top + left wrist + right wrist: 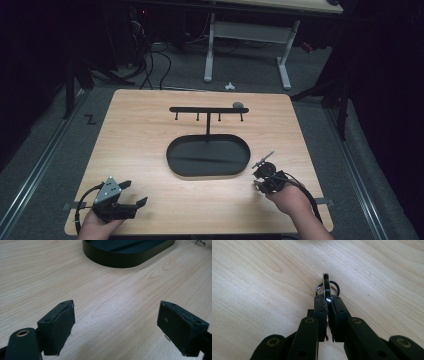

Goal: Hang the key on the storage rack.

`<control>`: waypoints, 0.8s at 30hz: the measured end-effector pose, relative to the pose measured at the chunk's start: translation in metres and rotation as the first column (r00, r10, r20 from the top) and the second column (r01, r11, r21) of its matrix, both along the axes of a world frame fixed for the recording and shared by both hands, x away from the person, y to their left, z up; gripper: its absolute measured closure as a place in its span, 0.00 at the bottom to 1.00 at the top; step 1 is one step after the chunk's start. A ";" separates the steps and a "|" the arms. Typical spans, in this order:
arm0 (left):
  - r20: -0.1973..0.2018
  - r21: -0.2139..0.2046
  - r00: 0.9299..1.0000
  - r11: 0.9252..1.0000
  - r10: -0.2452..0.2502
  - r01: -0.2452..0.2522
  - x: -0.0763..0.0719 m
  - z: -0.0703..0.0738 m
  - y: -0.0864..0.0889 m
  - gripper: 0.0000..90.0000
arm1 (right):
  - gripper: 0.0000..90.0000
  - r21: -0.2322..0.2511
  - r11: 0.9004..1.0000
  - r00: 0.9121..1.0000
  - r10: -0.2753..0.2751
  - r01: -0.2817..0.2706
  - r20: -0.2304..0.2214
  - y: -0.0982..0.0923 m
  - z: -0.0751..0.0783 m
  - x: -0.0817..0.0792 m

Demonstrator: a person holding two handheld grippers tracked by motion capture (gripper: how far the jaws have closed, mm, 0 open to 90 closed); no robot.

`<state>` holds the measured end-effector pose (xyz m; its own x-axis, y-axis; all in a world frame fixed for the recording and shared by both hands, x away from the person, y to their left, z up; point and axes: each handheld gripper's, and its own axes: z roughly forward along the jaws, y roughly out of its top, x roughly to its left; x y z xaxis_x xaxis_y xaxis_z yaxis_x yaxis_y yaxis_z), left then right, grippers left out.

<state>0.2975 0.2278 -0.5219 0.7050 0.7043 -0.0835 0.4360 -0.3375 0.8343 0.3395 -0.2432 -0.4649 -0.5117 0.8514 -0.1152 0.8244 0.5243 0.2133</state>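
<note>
The right gripper is clenched on a small metal clip with a ring, near the bench's right front corner. The hold is narrow, so the clip could twist or slip out. The left gripper rests released near the left front corner, pointing at the black tray.

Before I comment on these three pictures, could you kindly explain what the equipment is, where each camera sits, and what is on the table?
A person holds a hand-operated claw in each hand; there is no robot arm. The high view looks down on a wooden table carrying a black stand with four hooks, rising from an oval tray. The other two pictures come from cameras riding on each claw. The left claw is open over bare wood. The right claw is shut on a small metal clip with a ring.
</note>
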 end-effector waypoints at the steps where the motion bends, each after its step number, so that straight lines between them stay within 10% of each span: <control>1: 0.000 0.000 1.000 1.000 0.000 0.000 0.000 0.000 0.000 0.17 | 0.94 0.000 1.000 1.000 0.000 0.000 0.000 0.000 0.000 0.000; 24: -0.001 0.002 1.000 1.000 -0.004 0.004 0.000 0.000 -0.001 0.17 | 0.94 0.113 0.993 0.989 -0.043 0.027 0.138 -0.005 0.038 -0.008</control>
<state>0.2976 0.2270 -0.5221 0.7076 0.7018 -0.0826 0.4352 -0.3408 0.8333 0.3314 -0.2485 -0.4268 -0.4666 0.8801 -0.0878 0.7998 0.4623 0.3829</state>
